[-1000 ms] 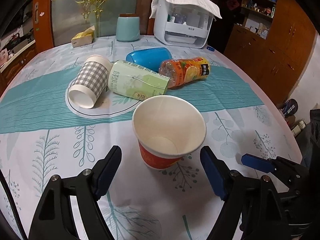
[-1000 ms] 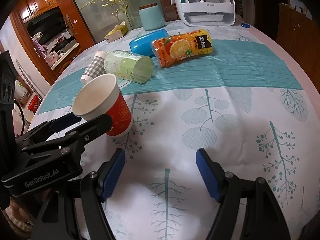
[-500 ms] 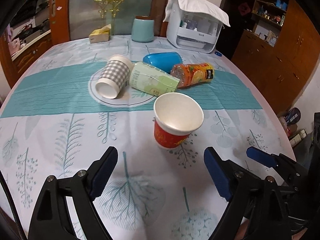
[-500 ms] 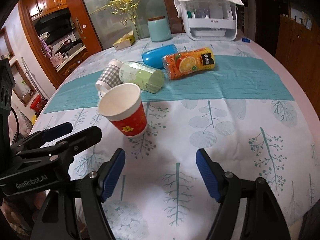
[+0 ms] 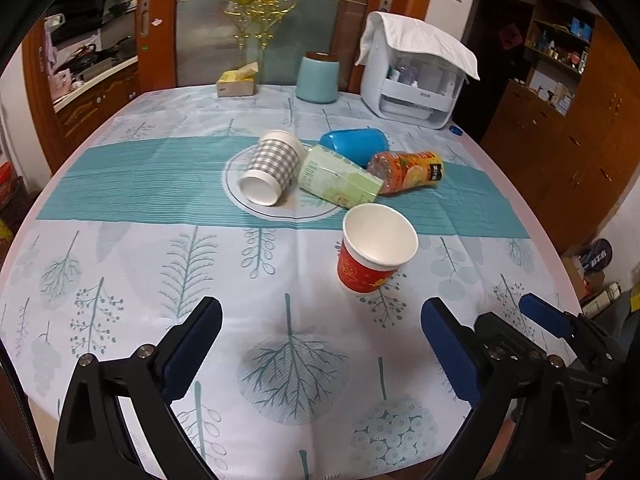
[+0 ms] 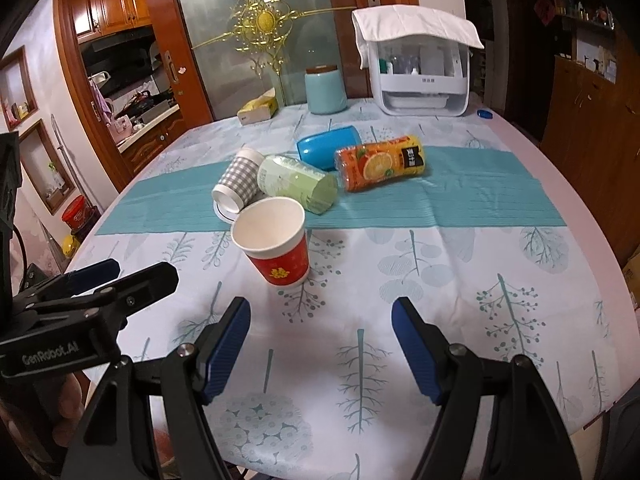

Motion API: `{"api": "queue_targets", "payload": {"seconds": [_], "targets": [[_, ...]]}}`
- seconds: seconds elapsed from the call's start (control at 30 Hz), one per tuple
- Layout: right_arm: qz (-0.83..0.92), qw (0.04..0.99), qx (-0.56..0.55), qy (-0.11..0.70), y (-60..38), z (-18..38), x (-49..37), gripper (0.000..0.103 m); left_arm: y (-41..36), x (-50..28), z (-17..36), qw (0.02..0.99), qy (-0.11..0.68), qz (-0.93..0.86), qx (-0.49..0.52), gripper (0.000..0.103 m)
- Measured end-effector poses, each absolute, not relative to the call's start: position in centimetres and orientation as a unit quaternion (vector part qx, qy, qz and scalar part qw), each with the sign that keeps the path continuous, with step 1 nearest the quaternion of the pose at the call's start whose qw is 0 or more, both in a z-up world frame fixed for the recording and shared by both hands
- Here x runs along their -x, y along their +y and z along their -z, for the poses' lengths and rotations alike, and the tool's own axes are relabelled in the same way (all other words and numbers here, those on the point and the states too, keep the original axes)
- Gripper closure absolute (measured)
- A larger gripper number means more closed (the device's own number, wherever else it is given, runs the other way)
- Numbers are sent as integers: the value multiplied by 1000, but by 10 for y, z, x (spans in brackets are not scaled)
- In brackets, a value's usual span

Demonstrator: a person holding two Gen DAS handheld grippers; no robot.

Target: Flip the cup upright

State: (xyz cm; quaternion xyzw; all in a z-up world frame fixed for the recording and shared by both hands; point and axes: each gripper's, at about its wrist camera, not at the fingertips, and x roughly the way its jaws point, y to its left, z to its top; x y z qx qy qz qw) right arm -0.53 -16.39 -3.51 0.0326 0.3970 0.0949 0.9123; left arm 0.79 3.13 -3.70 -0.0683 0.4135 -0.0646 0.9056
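The red paper cup (image 5: 376,254) stands upright on the tablecloth (image 5: 160,272), mouth up and empty, with nothing touching it. In the left wrist view it sits at about one o'clock from the left gripper (image 5: 321,344), well ahead of the blue pads, which are spread wide apart and hold nothing. In the right wrist view the same cup (image 6: 276,242) is at roughly eleven o'clock from the right gripper (image 6: 321,346), whose jaws are likewise spread wide and empty above the cloth. The left gripper also shows at nine o'clock in that view, low at the table's near edge. Beyond the cup, toward twelve o'clock, four things lie on their sides in a loose cluster on the teal stripe: a checked paper cup (image 5: 270,170) with its mouth toward the camera, a pale green carton (image 5: 338,178) touching it, a blue plastic cup (image 5: 356,146) behind the carton, and an orange juice bottle (image 5: 406,172) just beside the carton's far end. At the table's far edge stand a light blue jar (image 5: 318,78), a tissue box (image 5: 236,82) and a white appliance (image 5: 416,84) draped with a cloth.
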Motion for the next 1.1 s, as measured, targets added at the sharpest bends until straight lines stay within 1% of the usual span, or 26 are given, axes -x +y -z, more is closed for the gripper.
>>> {"api": "queue_targets", "payload": {"seconds": [0.07,0.27,0.5,0.57,0.6,1.1], "targets": [[-98,915,-32,390,-163,28,8,29,35,-6,31,907,410,59,75,1],[-105,925,-41,364,-164,3,13,29,35,-3,12,913,404,31,50,1],[-127,935,-40,330,-160,-30,20,29,34,3,-11,921,386,22,47,1],[-128,938,-37,321,-157,-35,22,20,33,4,-16,923,381,17,46,1],[-129,939,-34,316,-156,-37,23,19,32,5,-18,925,378,16,43,1],[-119,941,-47,315,-163,-37,9,19,26,-2,-27,927,373,-2,31,1]]}}
